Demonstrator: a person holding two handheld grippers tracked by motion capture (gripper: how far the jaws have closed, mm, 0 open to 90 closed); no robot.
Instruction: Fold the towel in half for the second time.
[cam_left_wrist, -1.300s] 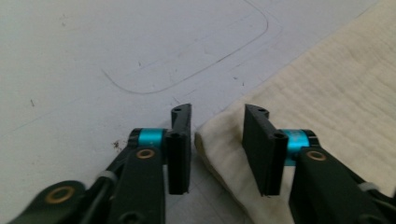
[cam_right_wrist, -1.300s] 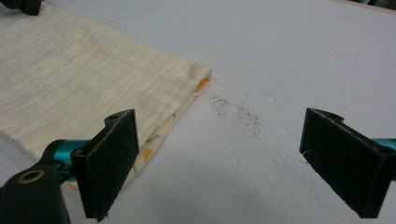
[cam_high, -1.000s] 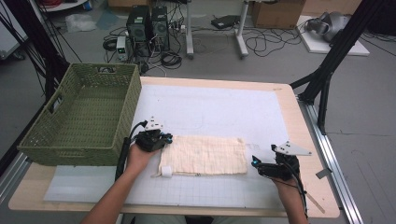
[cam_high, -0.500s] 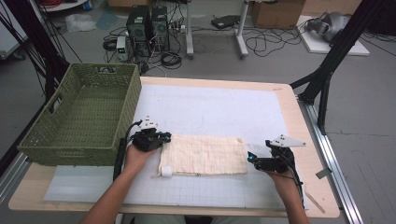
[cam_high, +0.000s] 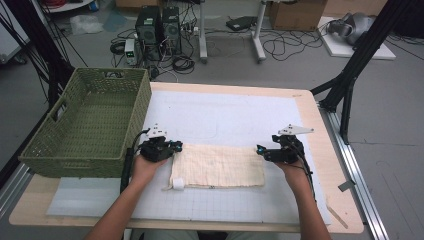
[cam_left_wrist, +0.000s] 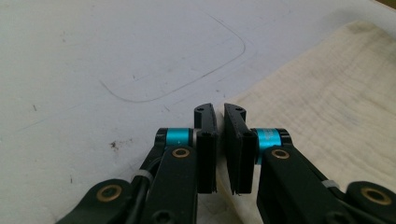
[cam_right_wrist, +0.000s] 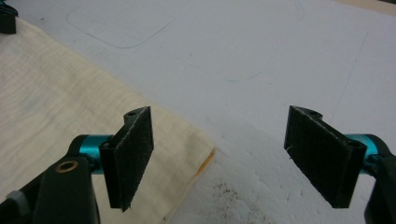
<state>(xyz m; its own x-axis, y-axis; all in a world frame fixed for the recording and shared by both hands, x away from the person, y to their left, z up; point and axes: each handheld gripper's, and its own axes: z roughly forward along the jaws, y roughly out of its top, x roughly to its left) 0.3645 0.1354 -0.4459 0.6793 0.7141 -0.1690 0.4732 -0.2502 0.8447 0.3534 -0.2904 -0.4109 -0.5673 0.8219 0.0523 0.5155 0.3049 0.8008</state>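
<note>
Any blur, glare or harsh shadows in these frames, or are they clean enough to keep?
High view: even light, soft, no glare, cloth readable. Left gripper view: left tool sharp, mat slightly soft. Right gripper view: right tool sharp, faint shadow on the mat.

This is a lab or robotics workroom. A wooden bench topped with a white gridded mat stands on a grey floor strewn with loose cables. Computer towers sit on the floor behind, and black rig struts frame the bench.
</note>
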